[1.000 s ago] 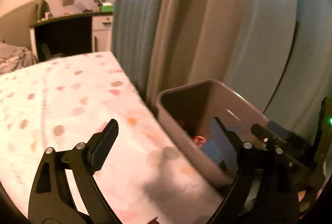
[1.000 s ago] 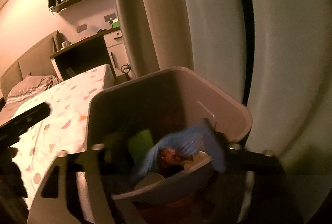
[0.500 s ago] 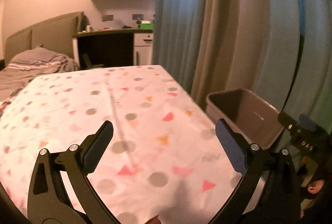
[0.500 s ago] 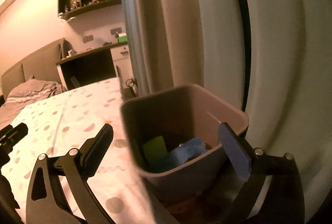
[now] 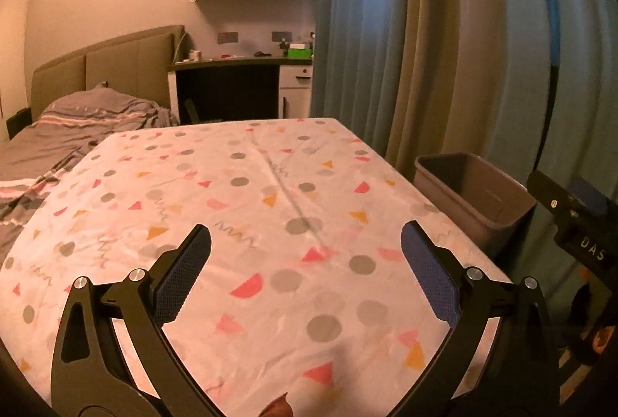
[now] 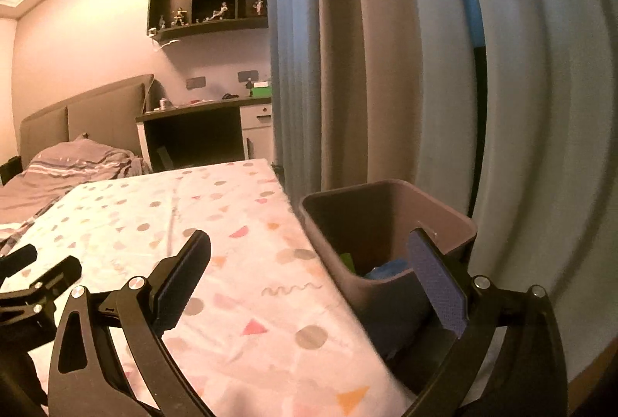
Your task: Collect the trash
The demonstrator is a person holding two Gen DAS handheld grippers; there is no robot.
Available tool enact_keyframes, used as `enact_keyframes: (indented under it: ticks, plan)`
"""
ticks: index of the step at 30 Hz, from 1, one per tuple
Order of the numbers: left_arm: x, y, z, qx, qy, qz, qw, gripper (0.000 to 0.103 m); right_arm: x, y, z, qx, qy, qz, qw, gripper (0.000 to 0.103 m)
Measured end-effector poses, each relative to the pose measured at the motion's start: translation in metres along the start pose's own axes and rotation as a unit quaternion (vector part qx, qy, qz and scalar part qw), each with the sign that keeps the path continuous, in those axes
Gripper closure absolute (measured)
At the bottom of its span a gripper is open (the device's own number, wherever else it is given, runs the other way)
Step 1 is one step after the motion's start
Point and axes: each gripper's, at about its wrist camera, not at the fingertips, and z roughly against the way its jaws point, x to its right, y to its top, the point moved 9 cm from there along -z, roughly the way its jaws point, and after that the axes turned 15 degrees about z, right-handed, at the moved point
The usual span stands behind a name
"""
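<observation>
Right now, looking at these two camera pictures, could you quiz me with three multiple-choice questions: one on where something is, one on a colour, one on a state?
1. Where does the trash bin stand?
A. On the tablecloth
B. Beside the table's right edge, by the curtain
C. Under the wall shelf

2. What colour are the pads on the left gripper?
A. Blue
B. Red
C. White

3. In what state is the right gripper?
A. Shut on a wrapper
B. Shut, holding nothing
C. Open, holding nothing

Answers:
1 B: the bin sits off the patterned tablecloth, against the curtain.
2 A: both pads show blue.
3 C: its jaws stand wide apart with nothing between them.
</observation>
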Motion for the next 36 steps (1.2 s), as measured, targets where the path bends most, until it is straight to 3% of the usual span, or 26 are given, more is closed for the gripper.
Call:
enact_keyframes:
  ticks: [16, 36]
  plan:
    - [-0.037, 0.003, 0.047, 0.035, 0.019, 0.014, 0.9991, 0.006, -0.046, 0.006, 0.053, 0.032, 0.009, 0.027, 0.999, 0.006]
    - [-0.033, 0.001, 0.050, 0.032, 0.015, 0.013, 0.9993, 0.006, -0.049, 0.008, 0.059, 0.036, 0.011, 0.024, 0.999, 0.006]
